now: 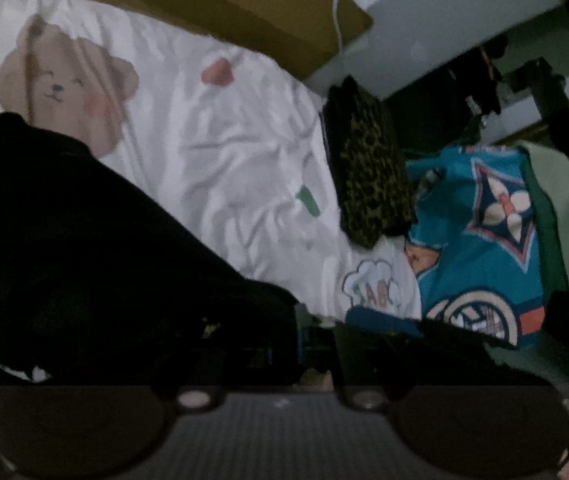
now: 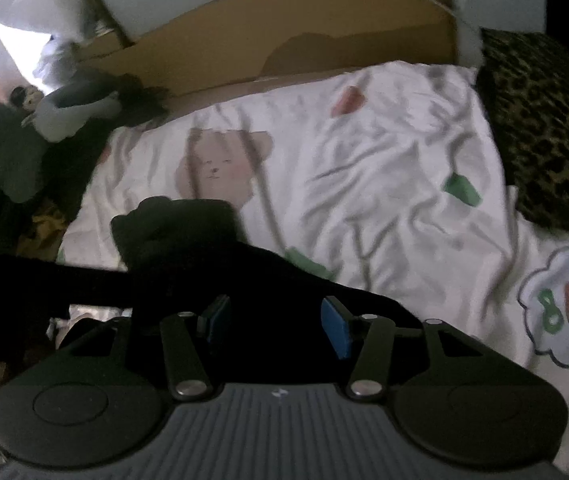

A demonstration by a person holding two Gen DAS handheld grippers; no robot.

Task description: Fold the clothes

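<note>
Black garment (image 2: 188, 256) is the thing getting folded here, sprawled across the sheet (image 2: 384, 184) right in front of both tongs. Starting with the biggest stuff: that sheet is white and wrinkly with a bear print (image 2: 220, 168) straight ahead of the right tongs (image 2: 276, 322), and a "BABY" cloud print (image 2: 564, 304) off to their right. Beyond the sheet, farther out from the tongs, there's a long cardboard box (image 2: 284, 36) with a white cable (image 1: 337, 20) draped over it.

The garment runs from the left side of the right wrist view down to the right tongs, and the fabric sits between their blue pads (image 2: 334, 326). Those jaws are spread apart, not pinching anything as far as I can see.

In the left wrist view the same garment fills the lower left and reaches right up to the left tongs (image 1: 316, 332). It's super dark and blurry down there, so I honestly can't tell if those are open or clamped on the cloth.

To the right of the left tongs there's a teal cloth (image 1: 484, 232) with a flower-diamond print, and just past it a leopard pillow (image 1: 368, 168) lying at the sheet's edge.

Smaller thing: a grey plush toy (image 2: 72, 112) sits far out to the left of the right tongs, beside the box.
</note>
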